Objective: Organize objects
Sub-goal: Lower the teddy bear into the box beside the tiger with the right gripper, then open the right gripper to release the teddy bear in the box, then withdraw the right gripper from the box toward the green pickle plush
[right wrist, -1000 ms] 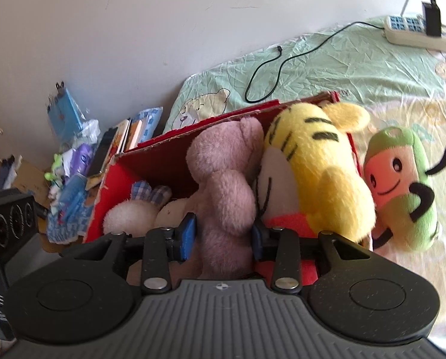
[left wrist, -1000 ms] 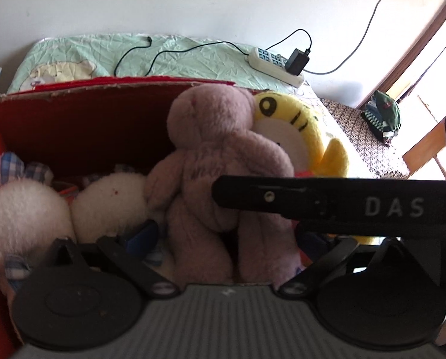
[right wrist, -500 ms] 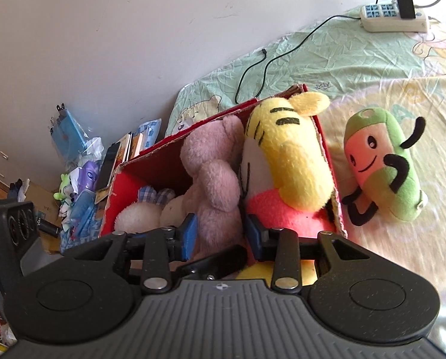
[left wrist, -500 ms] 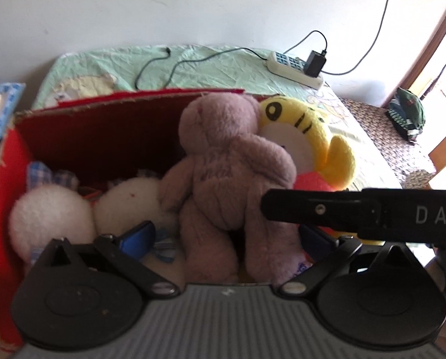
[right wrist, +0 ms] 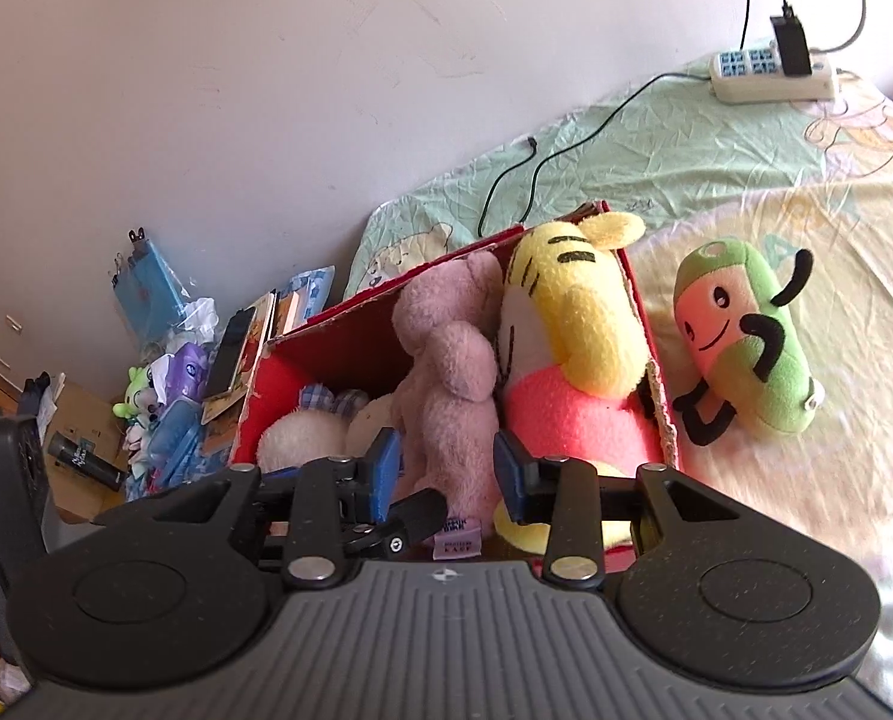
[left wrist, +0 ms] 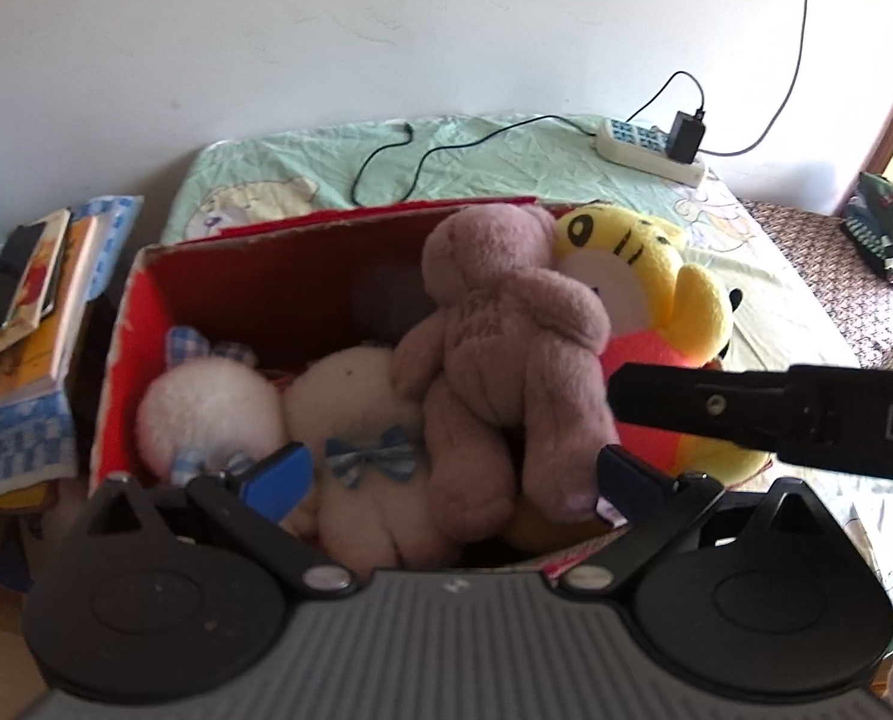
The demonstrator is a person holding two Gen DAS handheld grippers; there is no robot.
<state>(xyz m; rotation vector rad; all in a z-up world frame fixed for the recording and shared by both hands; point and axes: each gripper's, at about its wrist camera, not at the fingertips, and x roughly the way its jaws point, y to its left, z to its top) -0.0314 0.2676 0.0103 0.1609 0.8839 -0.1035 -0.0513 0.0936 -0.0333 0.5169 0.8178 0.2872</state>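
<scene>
A red cardboard box [left wrist: 266, 276] [right wrist: 338, 348] stands at the bed's edge. It holds a mauve bear [left wrist: 506, 348] [right wrist: 446, 372], a yellow tiger plush [left wrist: 638, 276] [right wrist: 572, 312] and two white plush toys [left wrist: 206, 414]. The left gripper [left wrist: 452, 474] hangs wide open over the box's near side, holding nothing. The right gripper [right wrist: 446, 471] has its jaws partly apart. The bear's legs show between its pads, farther off. Its black bar [left wrist: 746, 414] ends at the bear's right leg. A green plush [right wrist: 740, 336] lies on the sheet to the right of the box.
A power strip [left wrist: 644, 147] [right wrist: 770, 75] with a black cable lies on the bed [left wrist: 476, 162] by the wall. Books and a phone [left wrist: 20, 300] are stacked to the left of the box. Bags and small clutter [right wrist: 164, 384] sit on the floor.
Both grippers have pulled up and back, so the box and toys look smaller. The right gripper's bar has slid off the bear's belly to its right edge. The bear now leans.
</scene>
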